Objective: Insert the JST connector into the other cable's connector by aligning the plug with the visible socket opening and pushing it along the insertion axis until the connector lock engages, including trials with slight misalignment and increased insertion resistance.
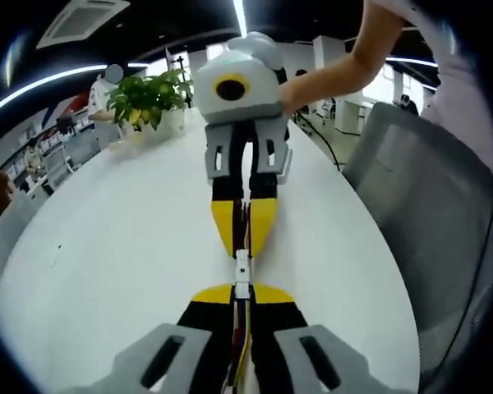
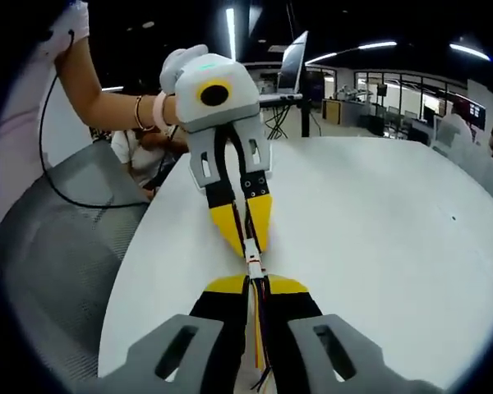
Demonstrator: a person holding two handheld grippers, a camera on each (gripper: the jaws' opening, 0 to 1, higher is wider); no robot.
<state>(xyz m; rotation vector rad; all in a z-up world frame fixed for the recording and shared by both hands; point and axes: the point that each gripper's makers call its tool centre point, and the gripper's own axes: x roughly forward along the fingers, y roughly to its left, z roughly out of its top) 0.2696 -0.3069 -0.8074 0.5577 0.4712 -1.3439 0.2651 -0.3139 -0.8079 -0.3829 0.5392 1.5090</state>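
pushing now risks jamming the white connector pair [image 1: 242,275], since both the left gripper [image 1: 242,294] and right gripper [image 2: 255,283], each clamped on its cable, could meet slightly off-axis.

Over the counter [image 1: 107,246], the left gripper [image 1: 241,293] and the right gripper [image 1: 243,240] face each other tip to tip, with the joined connector [image 1: 241,275] between them. A potted plant [image 1: 150,100] stands on the counter beyond the right gripper, to its left in the left gripper view. A chair [image 1: 427,238] sits beside the counter's edge, off to the right there.
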